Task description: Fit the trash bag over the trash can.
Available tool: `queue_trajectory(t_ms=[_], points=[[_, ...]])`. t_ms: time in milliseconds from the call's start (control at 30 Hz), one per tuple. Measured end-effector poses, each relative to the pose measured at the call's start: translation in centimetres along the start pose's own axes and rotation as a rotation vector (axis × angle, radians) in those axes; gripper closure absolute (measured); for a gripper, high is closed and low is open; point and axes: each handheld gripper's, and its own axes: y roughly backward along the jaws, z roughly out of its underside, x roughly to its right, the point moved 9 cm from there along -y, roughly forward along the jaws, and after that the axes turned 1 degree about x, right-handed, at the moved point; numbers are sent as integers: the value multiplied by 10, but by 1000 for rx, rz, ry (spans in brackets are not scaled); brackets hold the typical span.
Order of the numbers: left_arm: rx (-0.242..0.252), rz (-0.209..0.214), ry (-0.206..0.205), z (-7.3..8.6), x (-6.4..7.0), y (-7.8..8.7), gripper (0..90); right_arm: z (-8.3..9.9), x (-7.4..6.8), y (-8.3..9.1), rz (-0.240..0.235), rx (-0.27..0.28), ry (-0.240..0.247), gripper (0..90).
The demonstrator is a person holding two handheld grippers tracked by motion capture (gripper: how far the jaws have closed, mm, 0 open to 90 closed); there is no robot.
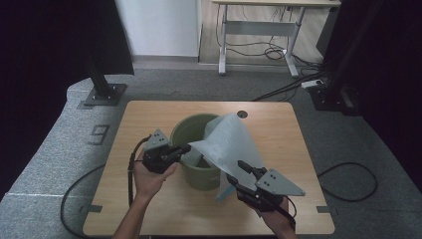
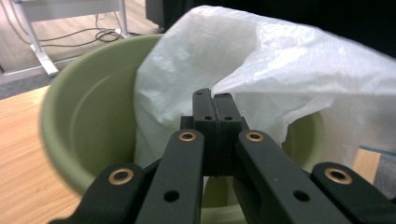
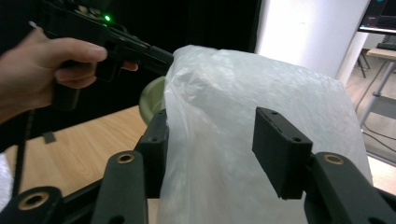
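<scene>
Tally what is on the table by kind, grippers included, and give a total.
Green bucket: 1
White plastic bag: 1
Grippers: 2, the left gripper shut on the bag's edge, the right gripper open with the bag between its jaws
Total: 4

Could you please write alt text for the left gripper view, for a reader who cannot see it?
The left tool has its two black jaws pressed shut on an edge of a white plastic bag, which drapes into and over a green bucket. The bucket stands on a wooden table, with a desk frame and cables beyond.
</scene>
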Motion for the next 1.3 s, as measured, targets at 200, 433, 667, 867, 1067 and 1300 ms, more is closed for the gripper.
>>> queue_trajectory(t_ms=[200,433,667,867,1067,1300], points=[[3,-33,38,3,-22,10,898,7,22,24,49,18,-52,461],[-8,-47,59,6,-33,10,899,39,66,18,146,-53,-103,423],[-13,-57,88,9,-46,11,898,80,107,4,193,-107,-193,385],[-18,-60,100,11,-49,10,898,93,106,-4,143,-128,-209,349],[-19,-57,104,11,-50,8,898,106,108,-10,75,-147,-243,359],[-20,-55,102,11,-50,8,898,107,103,-18,-1,-144,-208,832]])
